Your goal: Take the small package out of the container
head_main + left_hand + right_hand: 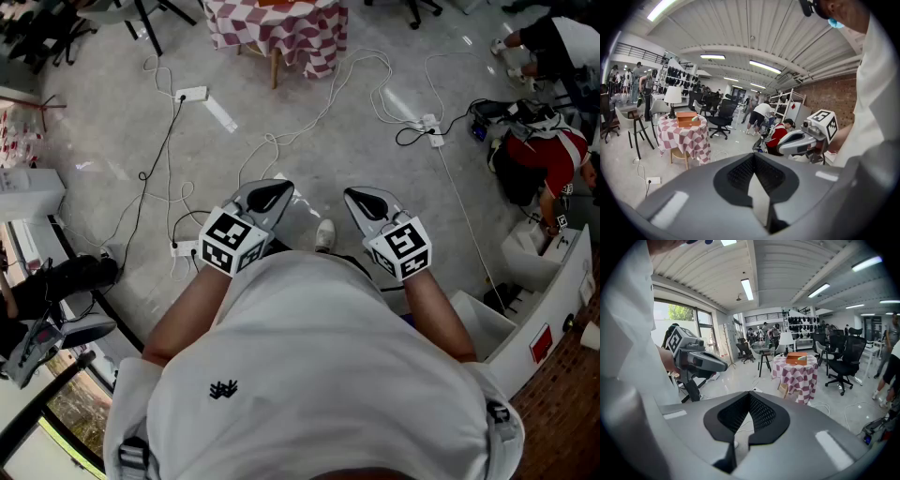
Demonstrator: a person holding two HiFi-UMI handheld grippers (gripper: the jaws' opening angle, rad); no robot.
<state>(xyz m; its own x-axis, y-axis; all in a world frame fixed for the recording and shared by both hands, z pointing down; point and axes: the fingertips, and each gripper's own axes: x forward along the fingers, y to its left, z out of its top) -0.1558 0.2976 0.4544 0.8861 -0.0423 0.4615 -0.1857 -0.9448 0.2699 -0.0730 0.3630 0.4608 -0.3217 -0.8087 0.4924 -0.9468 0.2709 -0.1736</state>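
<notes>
Package first: it is not in any hand yet. It is far away, in the box on the table.

The left gripper (272, 194) has its two fingers pressed together, and nothing is between them. The right gripper (362, 198) is the same, shut tight and empty. Both are held close to the person's tummy and point a bit down at the floor. They sit side by side, near each other but not touching.

Past the fingers there is only grey floor with white cables (309, 117) on it. Further on stands a small table with a red and white checked cloth (797, 376). An orange box (797, 358) sits on top of it. That is likely the container. A little green thing (802, 357) peeks out of the box, and it may be the package. It is too small to tell which way its long side runs.

The table is straight ahead and well apart from both grippers. In the head view it lines up a bit more with the left gripper, but neither one is much nearer. The person will probably need to walk over first.

No words can be read. Each gripper's cube has black and white square marks. The white shirt (309, 375) has a tiny black logo, too small to read.
</notes>
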